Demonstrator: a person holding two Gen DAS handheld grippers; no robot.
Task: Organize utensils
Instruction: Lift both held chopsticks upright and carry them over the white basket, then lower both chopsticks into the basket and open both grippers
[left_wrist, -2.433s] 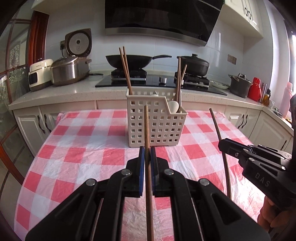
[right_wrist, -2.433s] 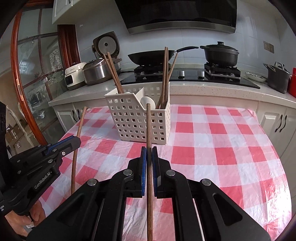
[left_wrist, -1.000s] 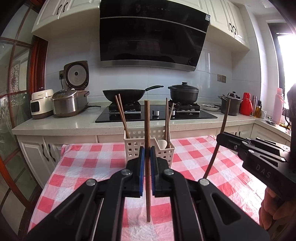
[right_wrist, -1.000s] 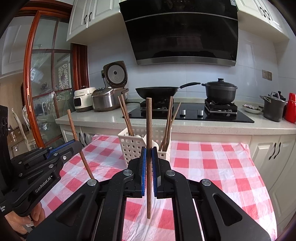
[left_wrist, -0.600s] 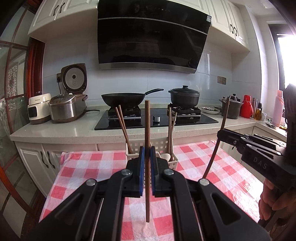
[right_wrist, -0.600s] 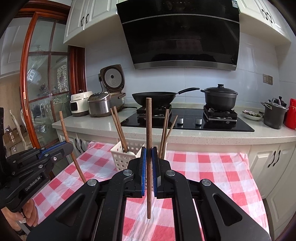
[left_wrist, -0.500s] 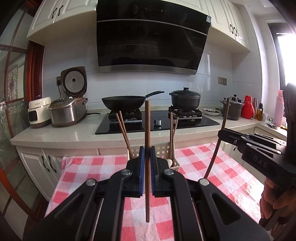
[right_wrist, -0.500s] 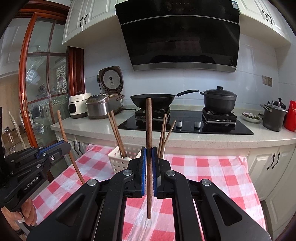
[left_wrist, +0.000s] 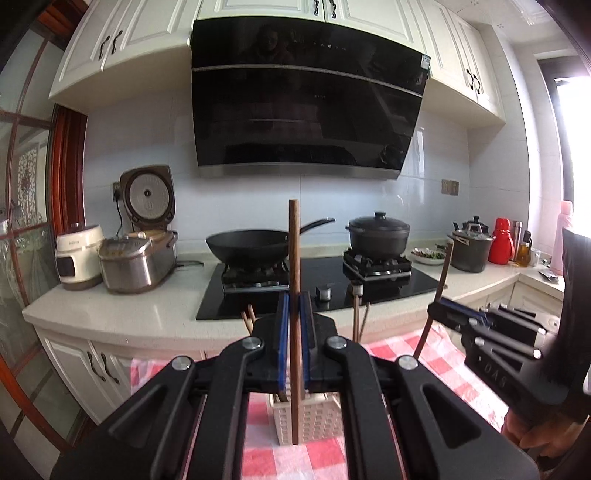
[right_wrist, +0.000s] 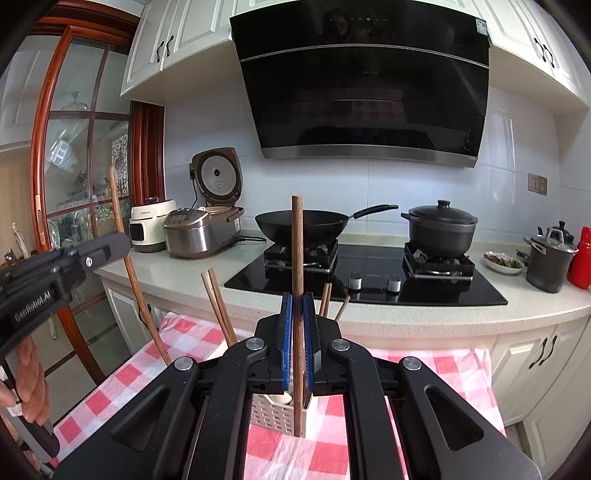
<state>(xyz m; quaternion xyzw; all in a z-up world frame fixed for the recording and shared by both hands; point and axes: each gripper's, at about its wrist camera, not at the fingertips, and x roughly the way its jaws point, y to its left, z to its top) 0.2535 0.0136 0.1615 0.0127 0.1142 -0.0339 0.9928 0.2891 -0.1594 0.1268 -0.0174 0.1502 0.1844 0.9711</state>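
Bright daylight glares from the window (left_wrist: 576, 155); fisheye bends edges, corners dark.

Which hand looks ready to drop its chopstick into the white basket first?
Hard to call. The left gripper and right gripper each hold a chopstick upright, its tip showing in front of the basket.

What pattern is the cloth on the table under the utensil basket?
Red-and-white checked tablecloth, clearest in the right wrist view, under the white slotted plastic basket.
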